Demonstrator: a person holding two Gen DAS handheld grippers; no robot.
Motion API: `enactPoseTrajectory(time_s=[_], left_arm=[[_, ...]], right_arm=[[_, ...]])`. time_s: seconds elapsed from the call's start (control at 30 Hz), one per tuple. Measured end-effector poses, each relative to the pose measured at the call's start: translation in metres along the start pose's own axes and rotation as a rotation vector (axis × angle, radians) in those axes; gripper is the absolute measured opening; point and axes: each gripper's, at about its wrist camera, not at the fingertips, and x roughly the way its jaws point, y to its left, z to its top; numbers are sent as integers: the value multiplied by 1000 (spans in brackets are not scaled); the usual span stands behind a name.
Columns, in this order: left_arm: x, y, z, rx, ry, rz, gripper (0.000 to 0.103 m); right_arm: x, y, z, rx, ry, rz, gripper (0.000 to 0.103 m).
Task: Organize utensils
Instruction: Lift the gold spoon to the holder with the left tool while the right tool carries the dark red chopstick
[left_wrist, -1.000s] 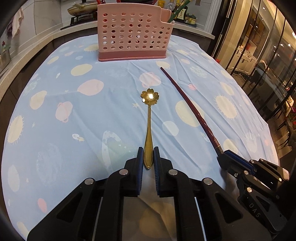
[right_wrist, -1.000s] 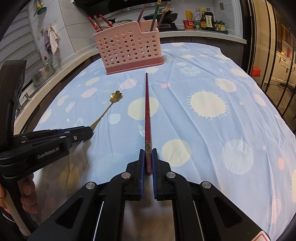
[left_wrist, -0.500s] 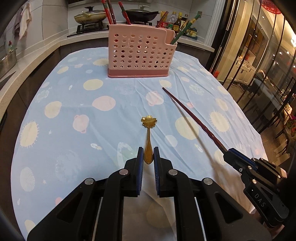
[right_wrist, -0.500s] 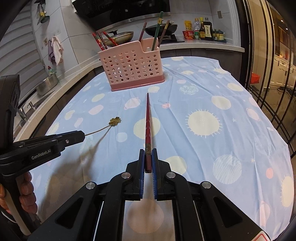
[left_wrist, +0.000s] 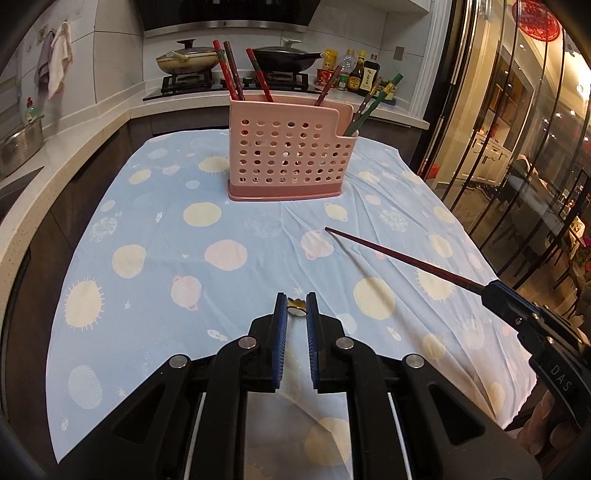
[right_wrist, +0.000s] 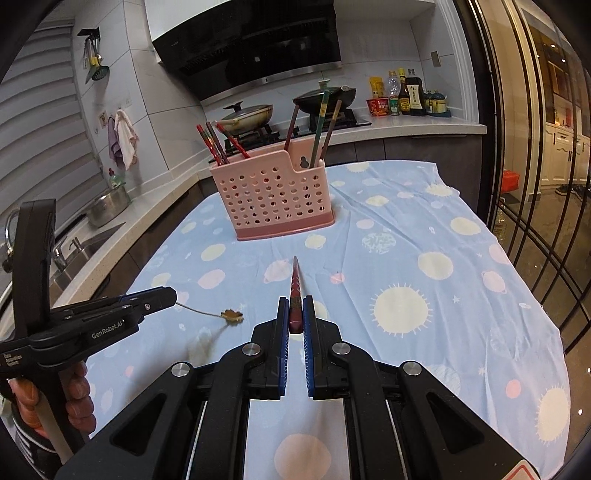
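Left wrist view: left gripper (left_wrist: 296, 309) clamped a gold spoon (left_wrist: 297, 307) above the blue tablecloth (left_wrist: 155, 236); pink holder (left_wrist: 286, 157) with chopsticks stood far, stove behind. Right wrist view: right gripper (right_wrist: 295, 313) pinched a red chopstick (right_wrist: 295, 291) pointing at the holder, nothing between; sink (right_wrist: 74, 243) on left counter.

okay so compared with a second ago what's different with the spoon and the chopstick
Both have been lifted off the tablecloth. The left gripper raised the gold spoon, the right gripper raised the red chopstick; both now hang in the air, still clamped. The pink utensil holder has not moved.
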Motion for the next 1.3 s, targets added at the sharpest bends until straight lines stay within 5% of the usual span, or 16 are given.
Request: enactPoseTrajectory(time_s=[0.23, 0.3, 0.77, 1.3], left_arm=[[-3, 0, 13, 14, -28, 13, 8], [-3, 1, 16, 18, -31, 17, 1], [-10, 9, 37, 36, -67, 37, 1], [-29, 5, 108, 91, -187, 76, 1]], right_arm=[[-13, 0, 28, 9, -73, 21, 7], [-16, 0, 36, 10, -95, 24, 7], [-28, 4, 73, -9, -188, 31, 7], [-16, 11, 146, -32, -273, 50, 7]])
